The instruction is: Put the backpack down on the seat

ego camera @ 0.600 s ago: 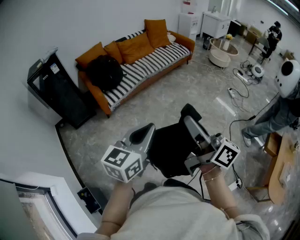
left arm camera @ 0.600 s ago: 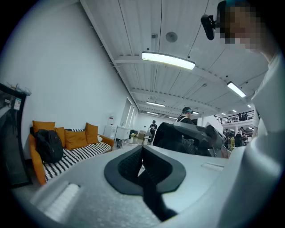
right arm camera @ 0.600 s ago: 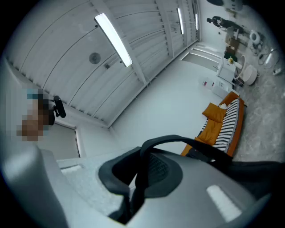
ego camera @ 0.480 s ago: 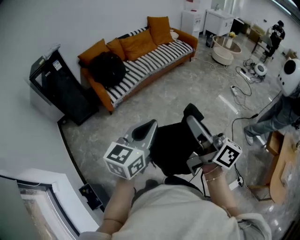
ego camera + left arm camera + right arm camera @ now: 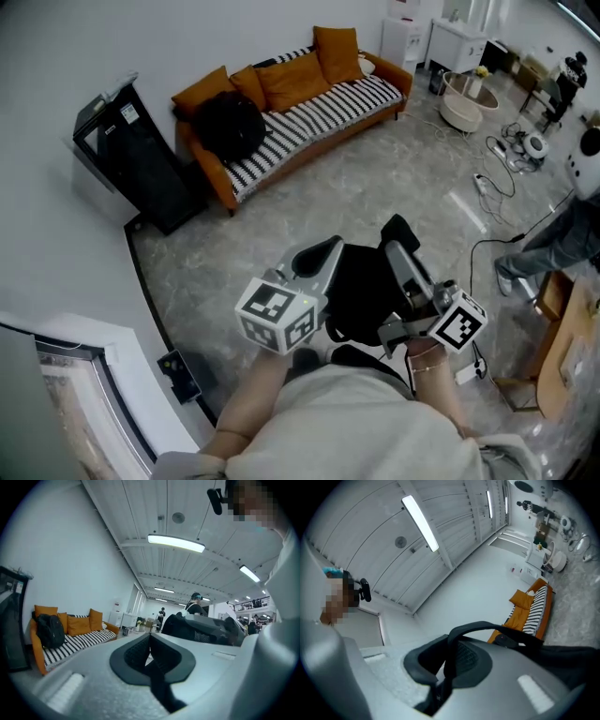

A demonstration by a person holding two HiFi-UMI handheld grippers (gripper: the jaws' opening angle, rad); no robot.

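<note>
You've got the backpack (image 5: 361,292) up in front of you, with the left gripper (image 5: 319,255) and right gripper (image 5: 401,248) both pinched shut on it. The sofa (image 5: 328,112) is well across the floor, so the carry and set-down aren't done yet.

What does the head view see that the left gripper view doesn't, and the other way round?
Only the head view: floor cables, the left marker cube and the right marker cube. Only the left gripper view: the ceiling lamp, and the strap pinched in the left claw. Both: the orange sofa with a black backpack on it.
</note>
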